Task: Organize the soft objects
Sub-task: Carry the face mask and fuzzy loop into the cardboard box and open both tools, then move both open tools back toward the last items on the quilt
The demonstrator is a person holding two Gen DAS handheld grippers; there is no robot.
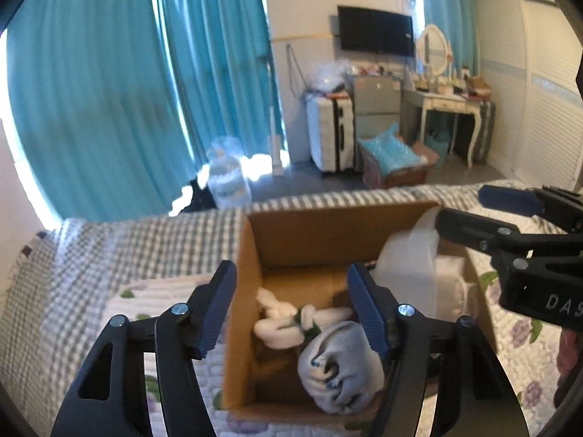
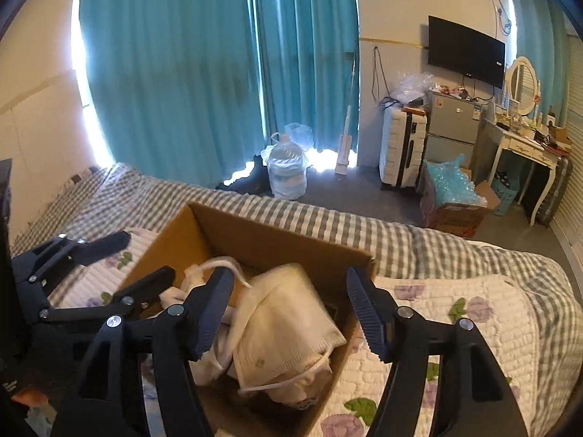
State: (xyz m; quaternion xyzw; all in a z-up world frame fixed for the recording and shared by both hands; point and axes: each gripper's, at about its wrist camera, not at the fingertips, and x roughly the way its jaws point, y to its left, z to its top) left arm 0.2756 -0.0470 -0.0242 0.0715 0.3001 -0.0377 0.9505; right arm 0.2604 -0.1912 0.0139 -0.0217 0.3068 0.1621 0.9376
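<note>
An open cardboard box (image 1: 251,255) stands on the bed. Inside it lie a balled grey-white sock (image 1: 339,367), a knotted white cloth (image 1: 288,320) and a pale face mask (image 1: 408,266). My left gripper (image 1: 291,313) hangs open over the box; the sock lies below its right pad and nothing is gripped. My right gripper (image 1: 461,205) reaches in from the right. In the right wrist view the right gripper (image 2: 288,313) stands open above the cream mask (image 2: 284,324) in the box (image 2: 277,240). The left gripper (image 2: 149,255) is open at the box's left side.
The box rests on a floral quilt (image 2: 455,313) over a grey checked sheet (image 2: 328,218). Past the bed's far edge stand a water jug (image 2: 286,171), a white suitcase (image 2: 399,149), a small fridge (image 2: 452,123), a carton of blue packing (image 2: 452,196) and a dressing table (image 2: 524,145).
</note>
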